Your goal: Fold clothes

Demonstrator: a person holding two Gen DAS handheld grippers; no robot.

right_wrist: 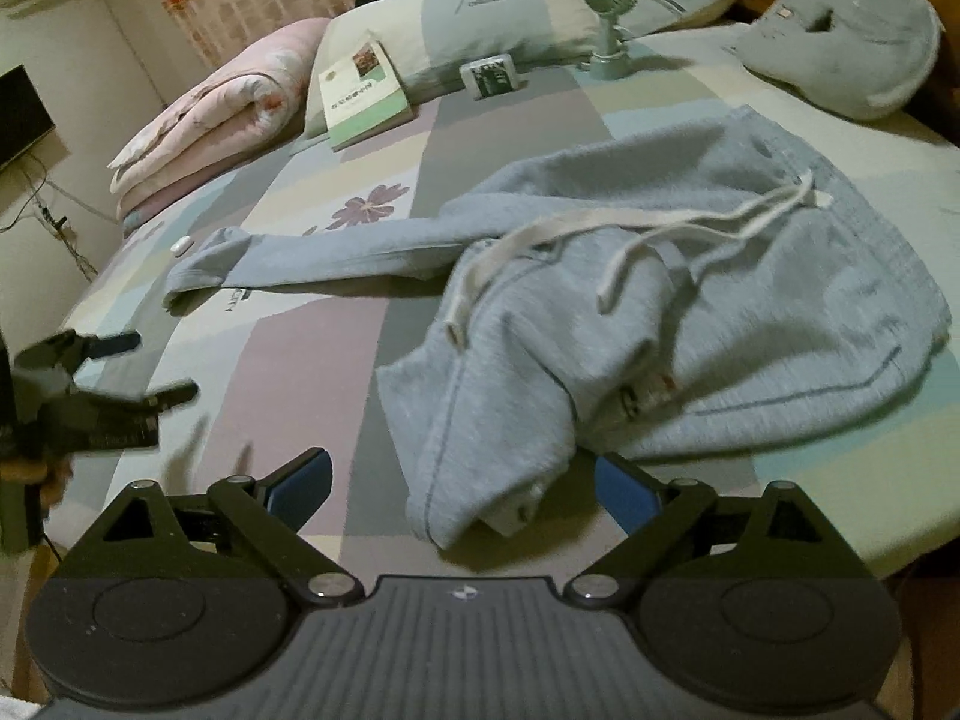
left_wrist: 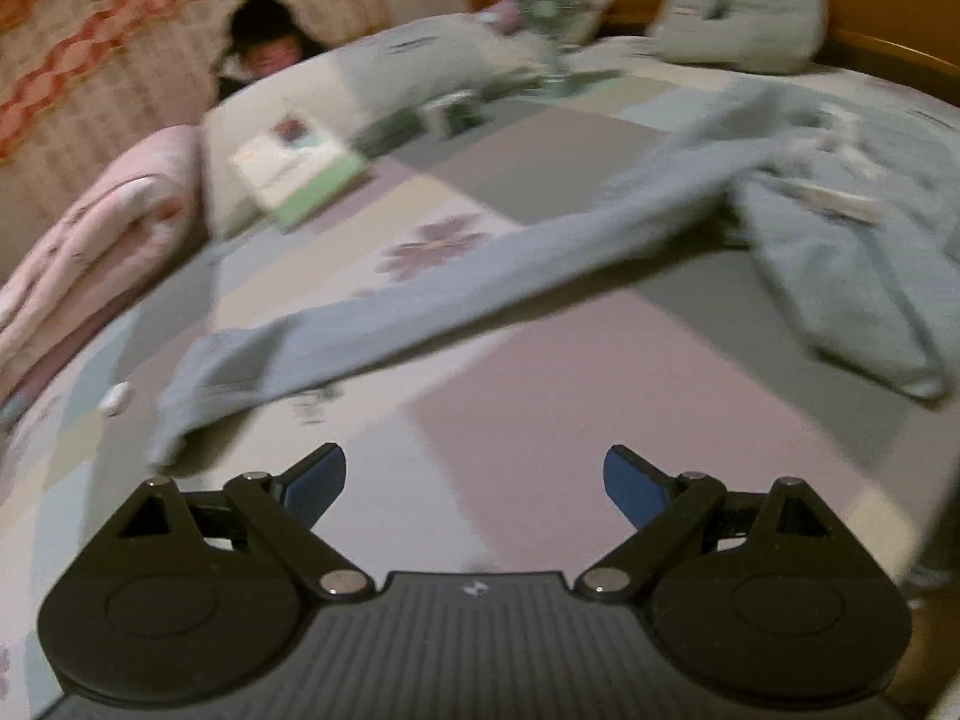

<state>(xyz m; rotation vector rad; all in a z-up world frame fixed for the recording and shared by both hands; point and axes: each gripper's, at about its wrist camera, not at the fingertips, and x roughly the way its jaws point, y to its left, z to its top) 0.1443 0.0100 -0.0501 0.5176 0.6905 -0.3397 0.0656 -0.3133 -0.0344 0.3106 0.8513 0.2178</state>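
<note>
Right gripper [right_wrist: 462, 480] was held low at the near bed edge, jaws spread wide, nothing between them. The near cuff [right_wrist: 516, 510] of the grey sweatpants [right_wrist: 690, 312] lay just ahead of the blue pads [right_wrist: 303, 483]; this placement was judged an approach for taking that leg end.

Left gripper [left_wrist: 474, 480] was likewise spread and empty, hovering over bare bedspread [left_wrist: 510, 420]. It was aimed towards the far leg [left_wrist: 420, 300], stretched out flat to the left, its cuff [left_wrist: 198, 378] near but not touched.

The sweatpants were found unfolded mid-bed, legs splayed apart, white drawstring [right_wrist: 660, 228] loose across the waist. Legs were judged to need bringing together first.

Beyond, a book [right_wrist: 360, 96], a small fan [right_wrist: 606, 6] and a rolled pink quilt [right_wrist: 210, 126] were noted near the pillow [right_wrist: 480, 18], well clear of the garment.
</note>
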